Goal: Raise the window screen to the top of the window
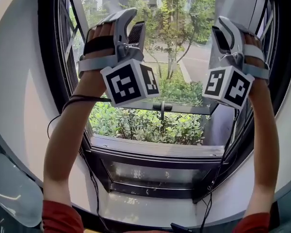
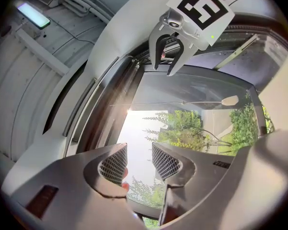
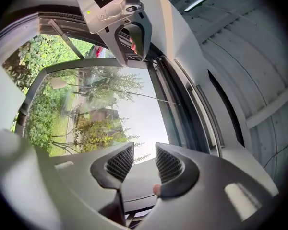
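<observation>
The window (image 1: 155, 149) has a dark frame, and shrubs and a road show through it. No screen mesh covers the lower opening. A greyer band (image 2: 197, 87) crosses the top of the opening; I cannot tell whether it is the screen. My left gripper (image 1: 128, 28) is held up before the upper left of the window and stands open, with only sky between its pads (image 2: 165, 162). My right gripper (image 1: 223, 35) hangs at the upper right at about the same height. It is also open, with nothing between its mesh pads (image 3: 120, 163). Neither gripper touches the frame.
An outward-swung sash with a bar and handle (image 1: 162, 106) stands beyond the sill. A fixed glass panel (image 1: 150, 173) lies under the sill. Cables (image 1: 87, 169) trail down from both arms. Curved white wall (image 1: 19, 106) surrounds the window, and a ceiling light (image 2: 33, 14) is on.
</observation>
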`<move>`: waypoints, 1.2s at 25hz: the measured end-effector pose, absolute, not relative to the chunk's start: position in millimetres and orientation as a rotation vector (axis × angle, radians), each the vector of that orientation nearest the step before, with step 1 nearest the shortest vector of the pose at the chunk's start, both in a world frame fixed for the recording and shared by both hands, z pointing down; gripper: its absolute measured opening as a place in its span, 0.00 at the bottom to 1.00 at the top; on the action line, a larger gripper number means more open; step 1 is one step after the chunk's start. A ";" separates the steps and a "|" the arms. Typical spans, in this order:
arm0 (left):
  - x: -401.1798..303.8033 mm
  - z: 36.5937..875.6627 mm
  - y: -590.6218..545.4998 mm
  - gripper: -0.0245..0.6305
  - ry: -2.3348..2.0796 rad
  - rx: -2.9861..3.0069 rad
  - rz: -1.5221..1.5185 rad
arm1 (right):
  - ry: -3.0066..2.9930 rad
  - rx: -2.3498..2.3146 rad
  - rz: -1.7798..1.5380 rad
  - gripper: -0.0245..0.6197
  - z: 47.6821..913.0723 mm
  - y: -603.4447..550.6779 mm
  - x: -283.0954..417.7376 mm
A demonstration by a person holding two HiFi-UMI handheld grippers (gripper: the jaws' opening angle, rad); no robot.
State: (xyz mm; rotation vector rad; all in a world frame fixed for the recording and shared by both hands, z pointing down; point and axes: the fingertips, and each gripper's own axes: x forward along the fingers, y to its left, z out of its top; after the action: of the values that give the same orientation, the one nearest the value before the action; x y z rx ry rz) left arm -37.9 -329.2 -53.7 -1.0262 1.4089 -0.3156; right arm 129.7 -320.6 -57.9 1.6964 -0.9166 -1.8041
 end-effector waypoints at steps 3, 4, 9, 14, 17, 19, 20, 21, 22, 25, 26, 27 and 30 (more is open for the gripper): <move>-36.9 -33.5 -331.1 0.26 1.406 -1.078 -0.303 | -0.969 1.714 -1.778 0.26 -38.3 -322.9 133.4; -36.9 -25.9 -332.0 0.26 1.406 -1.098 -0.299 | -0.989 1.721 -1.769 0.26 -31.2 -323.4 134.8; -41.8 17.7 -339.2 0.26 1.427 -1.219 -0.283 | -1.098 1.747 -1.714 0.26 10.1 -325.2 141.0; -44.1 63.8 -348.4 0.26 1.443 -1.325 -0.271 | -1.204 1.776 -1.652 0.27 51.3 -323.6 149.0; -47.8 89.8 -351.9 0.26 1.466 -1.401 -0.256 | -1.273 1.795 -1.613 0.27 75.2 -319.9 149.9; -50.1 105.7 -353.4 0.26 1.484 -1.447 -0.240 | -1.329 1.810 -1.570 0.27 92.4 -319.4 151.2; -51.0 113.6 -353.5 0.26 1.493 -1.471 -0.230 | -1.360 1.818 -1.547 0.27 101.4 -319.0 152.3; -51.7 121.9 -353.2 0.26 1.501 -1.497 -0.220 | -1.391 1.825 -1.523 0.27 110.5 -318.3 153.6; -52.4 130.8 -352.5 0.26 1.509 -1.523 -0.212 | -1.423 1.831 -1.500 0.27 119.6 -317.3 154.6; -53.5 157.5 -349.3 0.26 1.524 -1.585 -0.206 | -1.501 1.838 -1.442 0.27 145.6 -315.1 155.3; -53.8 165.1 -348.0 0.26 1.528 -1.601 -0.204 | -1.516 1.839 -1.430 0.27 153.3 -315.1 155.0; -54.2 172.1 -346.4 0.26 1.533 -1.619 -0.199 | -1.531 1.841 -1.418 0.27 160.7 -315.4 154.7; -55.5 192.4 -339.6 0.26 1.552 -1.684 -0.176 | -1.593 1.850 -1.360 0.27 184.6 -316.3 154.5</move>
State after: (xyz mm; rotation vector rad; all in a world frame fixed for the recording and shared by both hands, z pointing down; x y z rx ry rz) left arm -55.5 -339.6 192.4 -1.6838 1.5519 -0.1763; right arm 154.5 -316.3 184.6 1.8501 -1.5931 -1.3601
